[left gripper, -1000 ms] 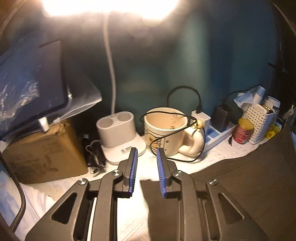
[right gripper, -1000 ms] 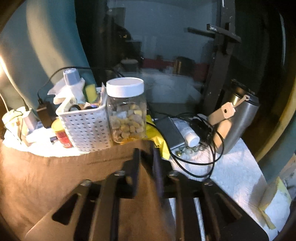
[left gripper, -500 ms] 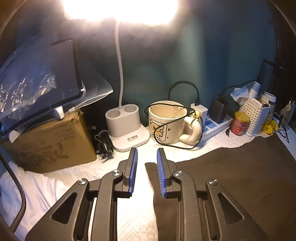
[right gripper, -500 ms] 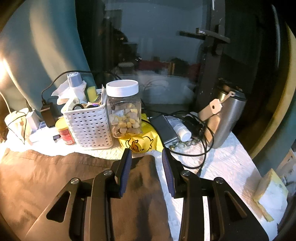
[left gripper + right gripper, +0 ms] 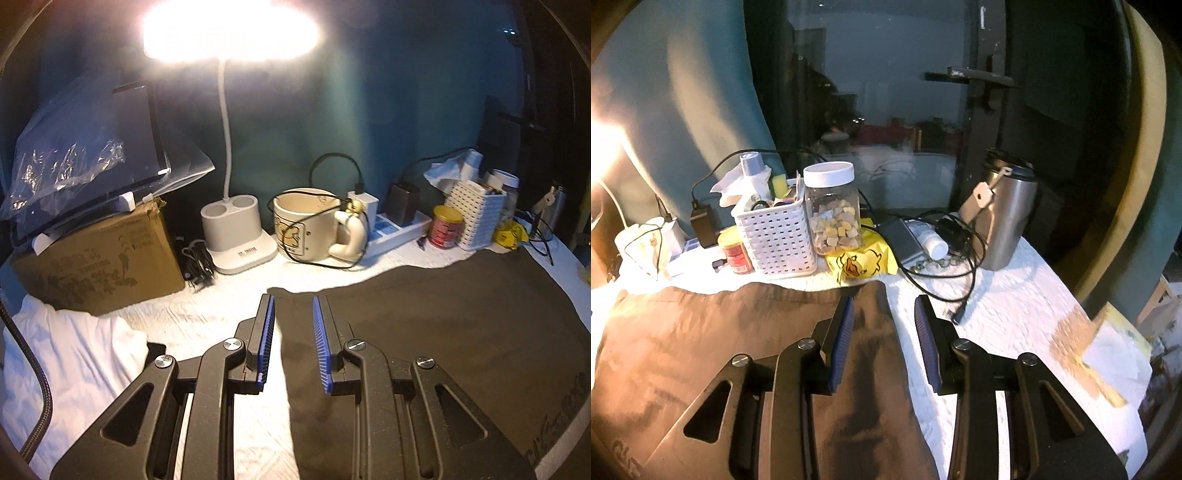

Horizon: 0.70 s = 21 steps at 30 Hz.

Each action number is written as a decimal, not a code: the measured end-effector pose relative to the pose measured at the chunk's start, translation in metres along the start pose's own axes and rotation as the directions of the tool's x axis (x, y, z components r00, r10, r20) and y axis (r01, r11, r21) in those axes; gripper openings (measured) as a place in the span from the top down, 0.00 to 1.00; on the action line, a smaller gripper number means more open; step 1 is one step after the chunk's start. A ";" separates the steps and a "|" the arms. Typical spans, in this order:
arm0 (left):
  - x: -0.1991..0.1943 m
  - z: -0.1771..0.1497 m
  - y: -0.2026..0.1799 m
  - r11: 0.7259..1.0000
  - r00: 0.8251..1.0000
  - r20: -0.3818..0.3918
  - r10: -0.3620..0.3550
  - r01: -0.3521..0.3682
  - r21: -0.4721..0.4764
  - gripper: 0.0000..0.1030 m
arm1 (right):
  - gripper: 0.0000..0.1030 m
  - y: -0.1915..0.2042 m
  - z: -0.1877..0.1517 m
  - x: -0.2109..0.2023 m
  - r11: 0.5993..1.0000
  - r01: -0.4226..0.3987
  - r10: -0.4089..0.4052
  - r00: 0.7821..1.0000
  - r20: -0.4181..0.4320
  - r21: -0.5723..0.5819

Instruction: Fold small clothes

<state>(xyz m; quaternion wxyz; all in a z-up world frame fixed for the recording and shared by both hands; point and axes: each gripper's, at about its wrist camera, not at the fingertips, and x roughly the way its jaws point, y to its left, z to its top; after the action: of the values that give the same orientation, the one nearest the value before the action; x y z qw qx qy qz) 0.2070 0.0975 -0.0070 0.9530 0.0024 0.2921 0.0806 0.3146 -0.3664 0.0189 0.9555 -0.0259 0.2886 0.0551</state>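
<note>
While spread flat, brown garment [image 5: 443, 325].

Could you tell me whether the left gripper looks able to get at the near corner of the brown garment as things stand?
Probably yes: the left gripper hangs open over that corner of the brown garment, with nothing lying between them.

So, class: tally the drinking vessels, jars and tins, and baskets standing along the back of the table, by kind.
Drinking vessels: 2, the cream mug and the steel tumbler.
Jars and tins: 2, the clear snack jar and the red tin.
Baskets: 1, the white basket.
Total: 5.
</note>
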 end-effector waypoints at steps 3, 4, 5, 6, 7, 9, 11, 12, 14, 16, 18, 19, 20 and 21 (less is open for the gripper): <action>-0.006 -0.007 -0.007 1.000 1.000 -0.002 -0.018 0.018 -0.003 0.80 | 0.65 -0.003 -0.007 -0.009 1.000 -0.001 0.001 1.000 -0.002 0.004; -0.008 -0.009 -0.009 1.000 1.000 -0.003 -0.025 0.025 -0.004 0.80 | 0.65 -0.004 -0.010 -0.013 1.000 0.000 0.000 1.000 0.000 0.004; -0.010 -0.010 -0.012 1.000 1.000 -0.003 -0.031 0.031 -0.003 0.80 | 0.65 -0.005 -0.012 -0.017 1.000 0.000 0.000 1.000 0.002 0.004; -0.013 -0.012 -0.014 0.999 0.999 -0.003 -0.038 0.038 0.000 0.80 | 0.65 -0.006 -0.014 -0.020 1.000 0.000 0.000 1.000 0.004 0.006; -0.016 -0.014 -0.016 0.999 0.999 -0.001 -0.046 0.046 0.003 0.80 | 0.65 -0.007 -0.016 -0.023 1.000 0.001 -0.001 1.000 0.004 0.009; -0.019 -0.018 -0.020 0.998 0.998 -0.003 -0.057 0.057 0.009 0.79 | 0.65 -0.008 -0.021 -0.028 1.000 0.003 -0.003 1.000 0.003 0.012; -0.023 -0.022 -0.023 0.998 0.998 -0.007 -0.065 0.065 0.012 0.79 | 0.65 -0.009 -0.025 -0.032 1.000 0.003 -0.003 1.000 0.003 0.012; -0.024 -0.025 -0.024 0.998 0.998 -0.011 -0.068 0.068 0.013 0.79 | 0.65 -0.010 -0.027 -0.035 1.000 0.003 -0.003 1.000 0.003 0.011; -0.026 -0.030 -0.026 0.997 0.997 -0.018 -0.074 0.074 0.010 0.79 | 0.65 -0.012 -0.032 -0.039 1.000 0.003 -0.003 1.000 0.000 0.012; -0.029 -0.035 -0.028 0.997 0.996 -0.028 -0.082 0.082 0.006 0.79 | 0.65 -0.016 -0.038 -0.043 1.000 0.005 -0.005 1.000 -0.003 0.015; -0.031 -0.040 -0.031 0.996 0.996 -0.037 -0.085 0.085 0.004 0.79 | 0.65 -0.020 -0.043 -0.046 1.000 0.008 -0.008 1.000 -0.006 0.021; -0.033 -0.044 -0.032 0.996 0.995 -0.041 -0.087 0.087 0.002 0.79 | 0.65 -0.023 -0.047 -0.048 1.000 0.010 -0.010 1.000 -0.009 0.025; -0.034 -0.047 -0.033 0.996 0.995 -0.050 -0.089 0.089 -0.002 0.79 | 0.65 -0.025 -0.050 -0.049 1.000 0.012 -0.011 1.000 -0.012 0.029; -0.035 -0.050 -0.033 0.996 0.994 -0.056 -0.090 0.090 -0.004 0.78 | 0.65 -0.028 -0.054 -0.050 0.999 0.013 -0.013 1.000 -0.016 0.032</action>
<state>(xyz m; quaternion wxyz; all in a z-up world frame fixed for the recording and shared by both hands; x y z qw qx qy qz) 0.1558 0.0571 -0.0309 0.9471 -0.0138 0.3184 0.0379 0.2468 -0.4027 0.0029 0.9539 -0.0127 0.2967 0.0439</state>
